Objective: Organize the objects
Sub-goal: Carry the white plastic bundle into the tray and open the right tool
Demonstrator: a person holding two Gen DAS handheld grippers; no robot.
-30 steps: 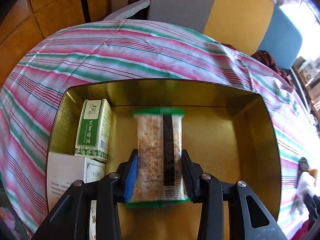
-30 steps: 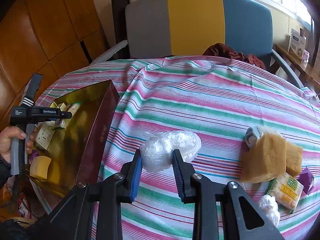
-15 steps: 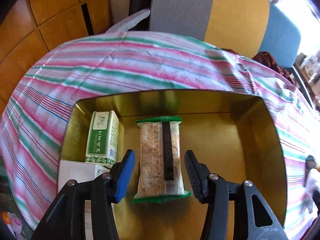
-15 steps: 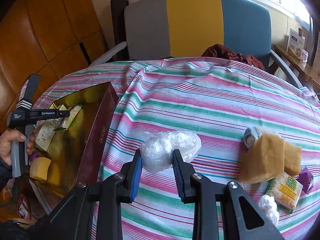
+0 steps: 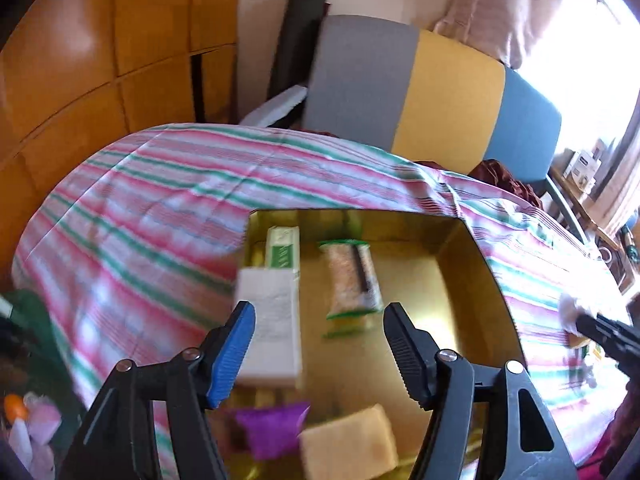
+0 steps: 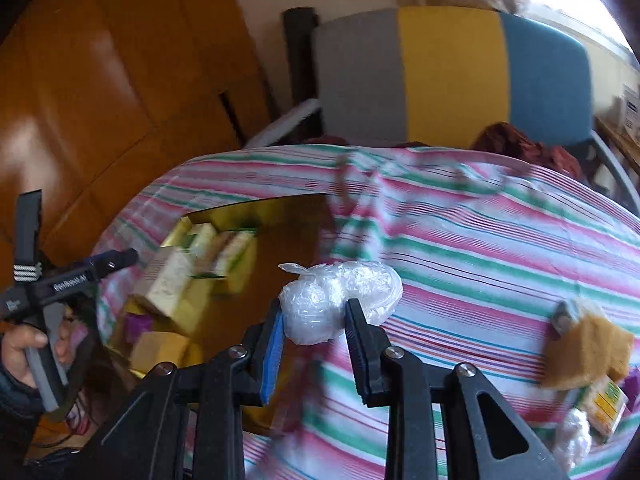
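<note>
The tabletop's cloth (image 6: 500, 248) is striped pink, green and white. The box (image 5: 460, 288) is gold inside. In it lie a white carton (image 5: 272, 332), a green-and-white carton (image 5: 285, 252), a purple packet (image 5: 272, 430) and a tan sponge (image 5: 348, 446). The chair (image 6: 452, 76) is grey, yellow and blue.

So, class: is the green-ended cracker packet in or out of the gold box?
In. The cracker packet lies flat on the gold box floor, free of the open left gripper.
</note>
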